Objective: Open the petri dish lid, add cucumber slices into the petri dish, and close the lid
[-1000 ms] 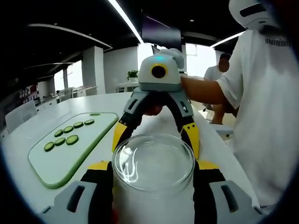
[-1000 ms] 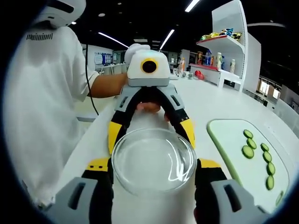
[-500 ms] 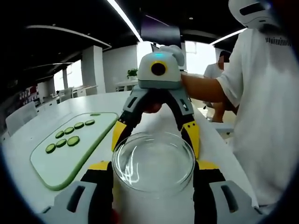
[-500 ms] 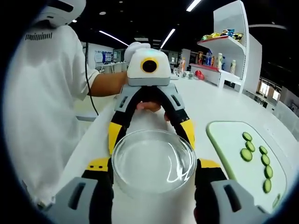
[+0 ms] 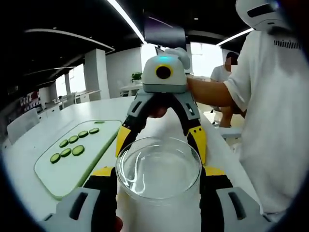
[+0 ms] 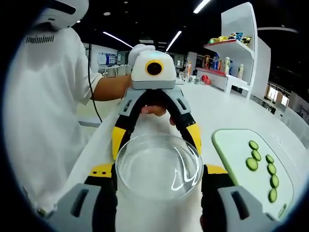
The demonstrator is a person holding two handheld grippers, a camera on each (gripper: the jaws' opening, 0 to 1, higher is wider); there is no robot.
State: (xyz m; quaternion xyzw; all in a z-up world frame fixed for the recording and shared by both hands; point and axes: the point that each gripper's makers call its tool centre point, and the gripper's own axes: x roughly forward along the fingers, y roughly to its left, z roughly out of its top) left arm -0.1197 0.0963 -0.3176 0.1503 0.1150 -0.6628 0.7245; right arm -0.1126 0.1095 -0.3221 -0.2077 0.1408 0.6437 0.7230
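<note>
Left gripper view: cucumber slices (image 5: 73, 145) sit on the green board (image 5: 58, 174) at left centre. Lower centre, left gripper (image 5: 158, 181) and right gripper (image 5: 161, 137) both clamp the petri dish (image 5: 158, 168) from opposite sides. Judgement: lid still on; one gripper should hold the base, the other lift the lid straight, no twisting.

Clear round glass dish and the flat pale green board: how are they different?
The clear round glass dish is see-through; the flat pale green board is not. The dish is empty; the board carries green cucumber slices. Left tongs and right tongs grip the dish; the board lies free.
</note>
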